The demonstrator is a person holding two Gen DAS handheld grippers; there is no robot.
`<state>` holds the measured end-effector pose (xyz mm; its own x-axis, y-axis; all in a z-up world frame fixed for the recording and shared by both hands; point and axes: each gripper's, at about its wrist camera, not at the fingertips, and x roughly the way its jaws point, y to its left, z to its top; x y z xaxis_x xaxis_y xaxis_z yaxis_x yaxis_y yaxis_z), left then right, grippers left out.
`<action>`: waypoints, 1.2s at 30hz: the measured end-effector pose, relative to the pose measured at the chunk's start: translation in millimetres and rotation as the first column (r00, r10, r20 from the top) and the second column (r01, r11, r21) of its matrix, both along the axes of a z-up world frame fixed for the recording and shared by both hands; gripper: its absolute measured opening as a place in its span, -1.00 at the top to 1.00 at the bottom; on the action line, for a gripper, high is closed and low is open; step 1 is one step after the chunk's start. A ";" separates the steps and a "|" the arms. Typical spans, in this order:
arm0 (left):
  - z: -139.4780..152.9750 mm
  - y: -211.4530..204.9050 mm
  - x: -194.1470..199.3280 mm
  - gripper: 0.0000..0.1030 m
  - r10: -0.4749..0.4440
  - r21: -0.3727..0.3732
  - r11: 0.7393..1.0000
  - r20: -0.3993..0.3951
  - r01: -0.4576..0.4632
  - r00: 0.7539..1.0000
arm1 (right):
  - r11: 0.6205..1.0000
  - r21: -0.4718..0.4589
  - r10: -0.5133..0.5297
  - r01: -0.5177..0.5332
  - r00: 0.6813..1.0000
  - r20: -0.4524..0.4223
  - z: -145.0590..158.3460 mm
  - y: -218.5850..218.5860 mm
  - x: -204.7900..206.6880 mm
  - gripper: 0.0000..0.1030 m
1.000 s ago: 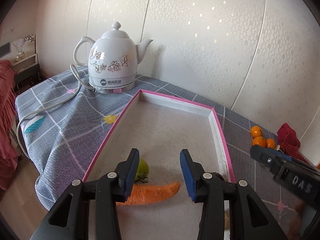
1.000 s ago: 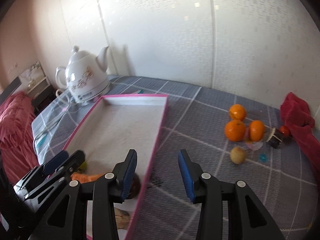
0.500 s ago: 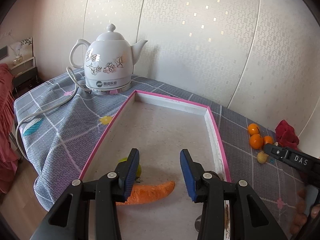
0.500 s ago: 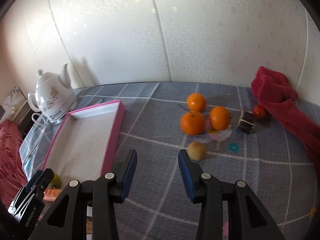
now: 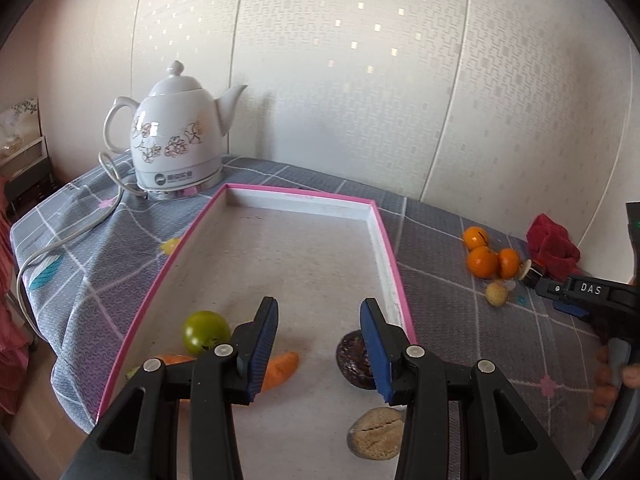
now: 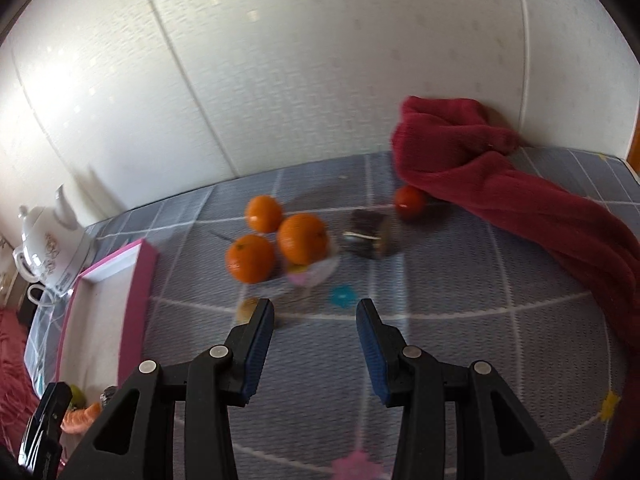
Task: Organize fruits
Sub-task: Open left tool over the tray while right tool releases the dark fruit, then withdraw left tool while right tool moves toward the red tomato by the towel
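Note:
My left gripper (image 5: 319, 346) is open and empty above the near end of the pink-rimmed tray (image 5: 388, 254). In the tray lie a green fruit (image 5: 205, 331), an orange carrot (image 5: 280, 367), a dark round fruit (image 5: 354, 355) and a tan cracked piece (image 5: 376, 433). My right gripper (image 6: 315, 349) is open and empty over the cloth, just short of three oranges (image 6: 301, 238). A small yellowish fruit (image 6: 247, 307) sits beside its left finger. A small red fruit (image 6: 409, 201) and a dark chunk (image 6: 369, 237) lie beyond. The right gripper also shows in the left wrist view (image 5: 576, 294).
A white ceramic kettle (image 5: 178, 148) with its cord (image 5: 60, 240) stands behind the tray's far left corner. A red cloth (image 6: 520, 192) lies at the right against the wall. The table's left edge (image 5: 36, 312) drops to the floor.
My right gripper has swung right and forward, from over the tray's edge toward the oranges. My left gripper has drawn back, and more of the tray's near contents show.

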<state>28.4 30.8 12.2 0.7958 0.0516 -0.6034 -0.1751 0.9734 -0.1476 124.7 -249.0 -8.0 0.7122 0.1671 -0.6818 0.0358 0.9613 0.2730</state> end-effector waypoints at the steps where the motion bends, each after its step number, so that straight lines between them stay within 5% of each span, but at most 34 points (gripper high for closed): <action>1: 0.1 -1.9 -0.6 0.13 -0.003 0.000 1.000 -0.001 0.003 1.000 | 1.000 0.000 -0.006 0.006 1.000 -0.006 -1.3 -2.4 0.5 0.16; 20: 0.9 -36.0 -2.7 0.11 -0.118 0.023 0.993 0.000 0.118 0.993 | 0.981 0.061 -0.180 0.182 0.983 -0.034 -9.9 -75.0 2.2 0.16; 36: -0.1 -75.0 -1.3 0.11 -0.250 0.039 0.968 0.012 0.249 0.968 | 0.977 0.105 -0.187 0.185 0.982 0.008 -7.1 -94.1 20.7 0.16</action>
